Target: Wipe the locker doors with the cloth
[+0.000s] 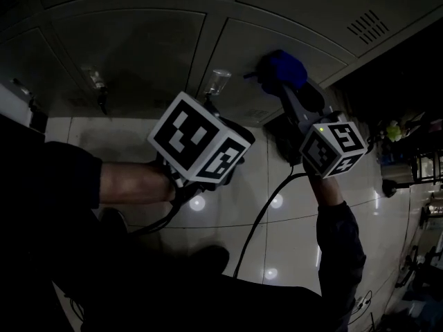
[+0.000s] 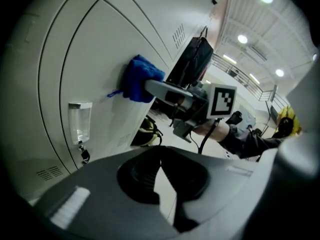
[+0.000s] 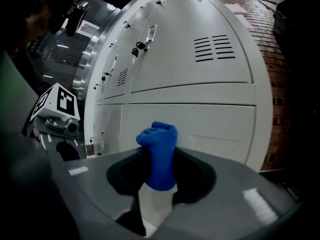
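Right claw pinching cloth; we see wad pressed on locker door just ahead. Left claw pressed together, empty, locker door at its left.

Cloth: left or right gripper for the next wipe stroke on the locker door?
Right. The right gripper is shut on the blue cloth, and the cloth looks pressed against the locker door. The left gripper is shut on nothing and sits back from that door.
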`<state>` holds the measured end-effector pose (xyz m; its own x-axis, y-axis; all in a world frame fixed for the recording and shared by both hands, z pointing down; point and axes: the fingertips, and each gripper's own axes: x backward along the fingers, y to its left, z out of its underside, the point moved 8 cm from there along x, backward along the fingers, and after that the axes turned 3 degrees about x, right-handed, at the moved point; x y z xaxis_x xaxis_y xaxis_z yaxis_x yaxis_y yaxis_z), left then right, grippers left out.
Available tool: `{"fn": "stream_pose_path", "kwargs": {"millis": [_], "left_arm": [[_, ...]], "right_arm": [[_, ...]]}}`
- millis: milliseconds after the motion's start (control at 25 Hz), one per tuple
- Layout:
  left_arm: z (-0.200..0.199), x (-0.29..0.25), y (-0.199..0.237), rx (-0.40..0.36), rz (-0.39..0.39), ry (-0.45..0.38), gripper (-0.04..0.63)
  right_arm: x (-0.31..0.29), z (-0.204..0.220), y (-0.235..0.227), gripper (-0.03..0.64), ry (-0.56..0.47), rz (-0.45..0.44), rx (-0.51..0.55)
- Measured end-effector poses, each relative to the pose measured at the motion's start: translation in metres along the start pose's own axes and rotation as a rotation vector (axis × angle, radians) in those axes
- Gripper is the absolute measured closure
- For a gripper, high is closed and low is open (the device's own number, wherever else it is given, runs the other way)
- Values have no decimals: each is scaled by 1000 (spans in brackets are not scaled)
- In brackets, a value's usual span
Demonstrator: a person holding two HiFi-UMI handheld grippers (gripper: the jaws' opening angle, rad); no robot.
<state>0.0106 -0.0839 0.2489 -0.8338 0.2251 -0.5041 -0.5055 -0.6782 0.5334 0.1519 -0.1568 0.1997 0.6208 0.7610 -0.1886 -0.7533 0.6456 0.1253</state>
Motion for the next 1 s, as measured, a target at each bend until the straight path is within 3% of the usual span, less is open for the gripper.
{"fn": "stream_pose_path", "kwargs": {"millis": [720,880,1000], "left_arm": [[8,-10,-1,-2,-10,40,615],[13,-7,6,8,-23,38,615],[18,-3,13,21,-30,38,615]], "right_arm": [[63,27,-84,492,58,239,-45],[63,29,-70,492,55,227,-45],[52,26,-43,492,44,157,-30]]}}
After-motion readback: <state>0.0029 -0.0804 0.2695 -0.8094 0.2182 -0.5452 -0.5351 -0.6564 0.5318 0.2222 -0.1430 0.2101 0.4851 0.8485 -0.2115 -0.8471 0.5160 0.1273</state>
